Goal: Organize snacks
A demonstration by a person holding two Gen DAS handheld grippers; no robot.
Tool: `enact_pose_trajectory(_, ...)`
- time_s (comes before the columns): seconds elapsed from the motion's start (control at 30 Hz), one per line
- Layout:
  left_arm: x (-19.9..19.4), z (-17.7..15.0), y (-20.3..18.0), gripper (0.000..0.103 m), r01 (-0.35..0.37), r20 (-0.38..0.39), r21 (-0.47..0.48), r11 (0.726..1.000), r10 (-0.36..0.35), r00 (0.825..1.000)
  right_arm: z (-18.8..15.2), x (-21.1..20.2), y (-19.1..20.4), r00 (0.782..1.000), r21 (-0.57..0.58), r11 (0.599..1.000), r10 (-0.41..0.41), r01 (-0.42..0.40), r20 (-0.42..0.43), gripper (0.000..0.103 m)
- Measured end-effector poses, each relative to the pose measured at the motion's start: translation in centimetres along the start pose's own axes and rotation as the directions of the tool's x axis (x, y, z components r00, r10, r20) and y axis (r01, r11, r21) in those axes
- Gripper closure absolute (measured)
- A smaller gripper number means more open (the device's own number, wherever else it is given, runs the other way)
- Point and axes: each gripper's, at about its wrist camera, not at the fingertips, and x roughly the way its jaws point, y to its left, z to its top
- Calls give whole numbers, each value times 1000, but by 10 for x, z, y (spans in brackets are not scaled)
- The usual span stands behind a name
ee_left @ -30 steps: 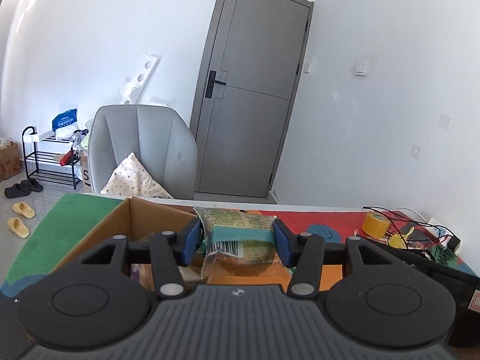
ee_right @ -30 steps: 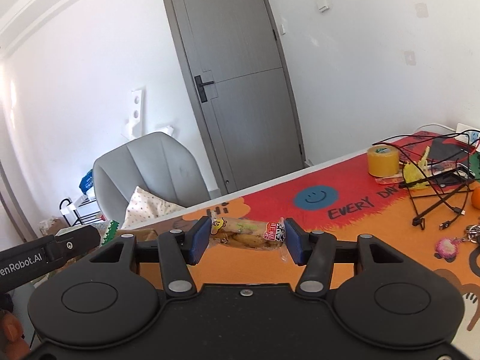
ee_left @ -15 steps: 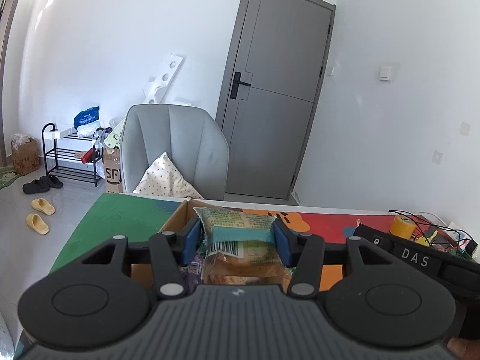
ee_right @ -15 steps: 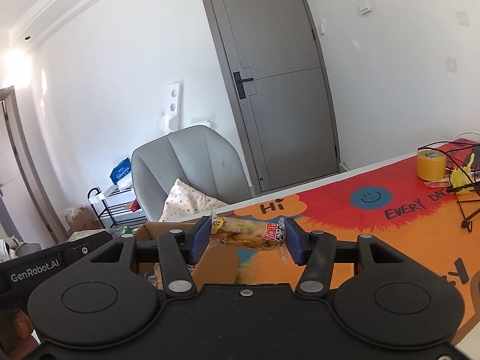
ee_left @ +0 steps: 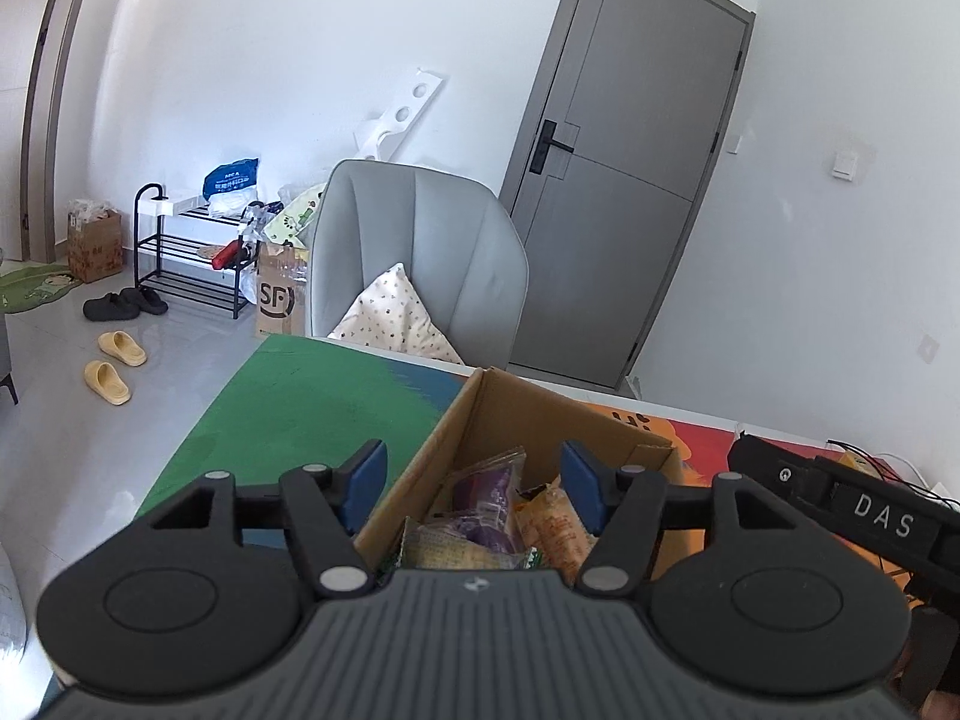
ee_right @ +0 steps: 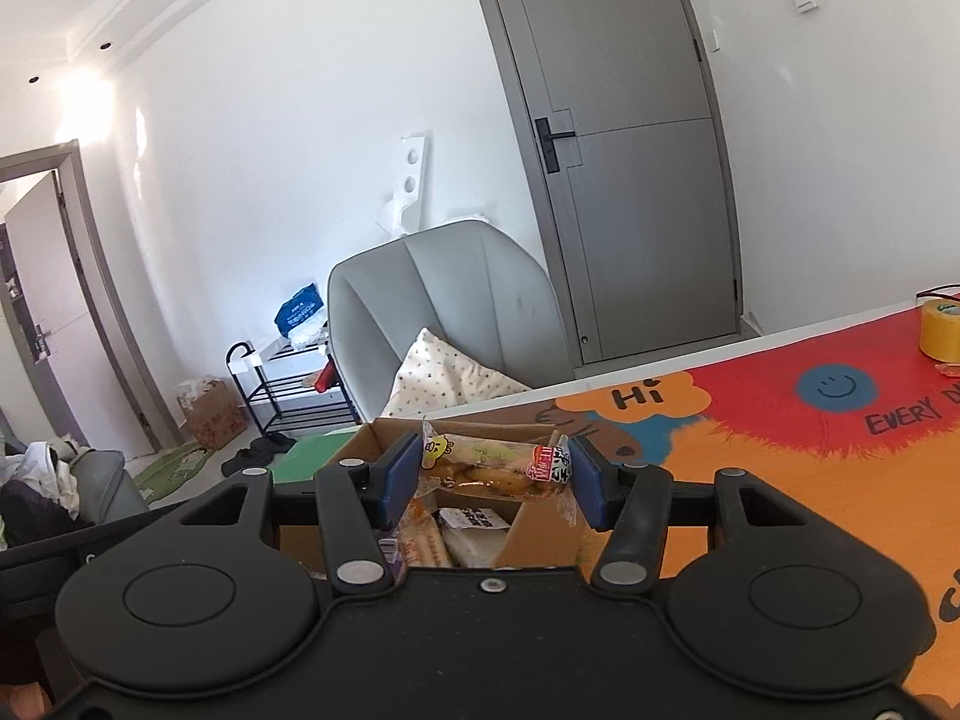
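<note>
An open cardboard box on the table holds several snack packets, among them a purple one and an orange one. My left gripper hangs over the box with its jaws opening and nothing between the blue pads. A green-edged bread packet lies in the box just beneath it. My right gripper is shut on a clear-wrapped pastry packet with a yellow cartoon and a red label. It holds the packet crosswise above the same box.
A colourful mat covers the table, green to the left of the box. A yellow tape roll stands far right. A grey chair with a pillow sits behind the table's far edge. The black housing marked DAS is close on the right.
The left jaws have spread and the green bread packet has dropped from them into the box. Both grippers have swung left to above the box, the right one still holding its pastry packet.
</note>
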Motion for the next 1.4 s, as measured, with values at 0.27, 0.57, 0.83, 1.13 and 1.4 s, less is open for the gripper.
enact_pose_trajectory(0.27, -6, 1, 15, 33, -20, 10, -13, 1000, 20, 1000, -8, -1, 19, 998, -16, 999, 36, -37, -44, 49)
enact_pose_trajectory(0.57, -12, -2, 18, 19, -42, -5, 16, 999, 42, 999, -18, -15, 29, 997, -13, 998, 54, -55, -47, 26)
enact_pose_trajectory(0.83, -20, -8, 1, 11, -55, -8, 47, 997, 56, 998, -20, -34, 5, 999, 33, 999, 2, -1, -33, 15)
enact_pose_trajectory(1.13, -34, -17, -22, 6, -29, -14, 86, 996, 30, 999, -25, -58, -17, 999, 53, 997, -47, 47, -11, 0)
enact_pose_trajectory(1.4, -50, -23, -41, 5, 5, -24, 119, 993, -3, 1000, -29, -86, -43, 996, 80, 993, -93, 91, 14, 0)
